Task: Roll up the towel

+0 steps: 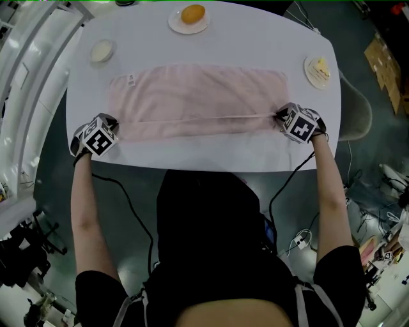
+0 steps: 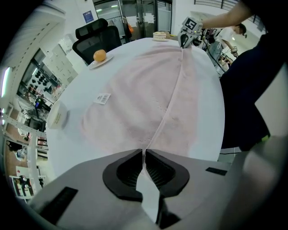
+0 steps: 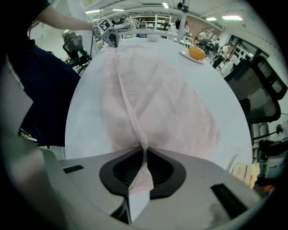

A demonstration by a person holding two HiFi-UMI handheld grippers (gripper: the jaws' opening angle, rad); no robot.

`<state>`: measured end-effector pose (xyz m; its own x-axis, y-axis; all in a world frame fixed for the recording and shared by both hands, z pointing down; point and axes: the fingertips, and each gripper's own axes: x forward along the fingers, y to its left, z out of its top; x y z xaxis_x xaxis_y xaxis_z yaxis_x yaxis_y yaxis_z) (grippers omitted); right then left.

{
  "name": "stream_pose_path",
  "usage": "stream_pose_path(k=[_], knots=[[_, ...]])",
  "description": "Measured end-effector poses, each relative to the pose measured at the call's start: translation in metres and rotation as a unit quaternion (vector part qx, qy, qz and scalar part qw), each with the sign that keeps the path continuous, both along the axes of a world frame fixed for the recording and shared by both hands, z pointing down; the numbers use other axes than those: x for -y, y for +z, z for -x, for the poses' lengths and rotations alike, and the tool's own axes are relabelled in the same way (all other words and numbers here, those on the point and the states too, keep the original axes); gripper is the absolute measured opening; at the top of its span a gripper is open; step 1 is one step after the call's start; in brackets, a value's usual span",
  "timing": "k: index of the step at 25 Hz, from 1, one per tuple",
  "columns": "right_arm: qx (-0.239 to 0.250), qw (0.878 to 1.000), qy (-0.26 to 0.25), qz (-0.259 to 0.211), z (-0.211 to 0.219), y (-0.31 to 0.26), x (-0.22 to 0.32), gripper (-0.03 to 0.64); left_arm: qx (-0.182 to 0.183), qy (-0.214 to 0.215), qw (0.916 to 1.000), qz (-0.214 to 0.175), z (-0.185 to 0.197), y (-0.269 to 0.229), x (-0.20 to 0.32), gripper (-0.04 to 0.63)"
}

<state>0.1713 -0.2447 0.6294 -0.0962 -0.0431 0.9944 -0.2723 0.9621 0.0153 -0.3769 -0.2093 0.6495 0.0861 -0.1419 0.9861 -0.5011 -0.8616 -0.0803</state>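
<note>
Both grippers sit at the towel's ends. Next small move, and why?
Probably carry both grippers together a little toward the far edge, tucking the pinched ridge over. The left gripper and right gripper are each shut on the towel, a straight ridge runs between them, and most of the towel beyond it lies flat, unrolled.

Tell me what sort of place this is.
Probably an office or lab workroom: a black office chair, glass doors behind it, and cables and plugs on the floor beside the white table.
</note>
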Motion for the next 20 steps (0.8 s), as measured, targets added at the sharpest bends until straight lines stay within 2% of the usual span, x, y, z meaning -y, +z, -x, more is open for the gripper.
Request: stream_pose_path(k=[3,7,8,9,12,17,20], knots=[[-0.003,1.000,0.009,-0.019,-0.002,-0.004,0.005,0.096,-0.003,-0.018,0.9996,-0.021,0.001,-0.002,0.003,0.032],[0.002,0.999,0.017,-0.035,-0.003,-0.014,0.011,0.107,-0.005,-0.046,0.9978,-0.047,0.004,-0.007,0.008,0.044],[0.002,0.999,0.019,-0.038,-0.005,-0.016,0.013,0.163,-0.005,-0.051,0.9973,-0.052,0.004,-0.009,0.010,0.051],[0.001,0.999,0.022,-0.040,-0.007,-0.019,0.014,0.175,-0.004,-0.053,0.9970,-0.056,0.005,-0.011,0.011,0.072],[0.008,0.998,0.030,-0.049,-0.010,-0.029,0.017,0.175,-0.002,-0.055,0.9964,-0.064,0.007,-0.021,0.014,0.137],[0.031,0.997,0.041,-0.061,-0.011,-0.044,0.017,0.176,-0.008,-0.062,0.9941,-0.088,0.011,-0.044,0.018,0.155],[0.057,0.997,0.055,-0.020,-0.010,-0.052,0.007,0.176,-0.008,-0.053,0.9951,-0.083,0.013,-0.054,0.012,0.155]])
